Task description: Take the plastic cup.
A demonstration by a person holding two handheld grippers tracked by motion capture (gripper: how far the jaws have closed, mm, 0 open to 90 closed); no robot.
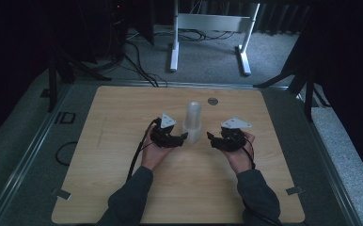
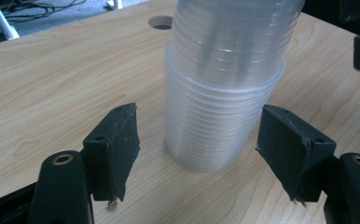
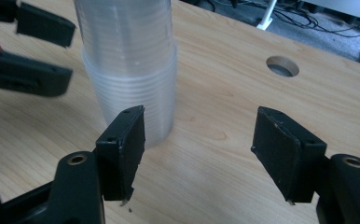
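Left gripper (image 2: 197, 151) spread, flanking stack of clear cups (image 2: 225, 93) (no contact); right gripper (image 3: 197, 149) spread beside it, holding nothing, above table (image 1: 123, 188).

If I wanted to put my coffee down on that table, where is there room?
Plenty. The table is bare wood along its left side, its right side and the near edge around the sleeves. The far strip is free too, apart from a round cable hole. Only the middle is crowded: the stack of clear plastic cups stands between the left gripper and right gripper.
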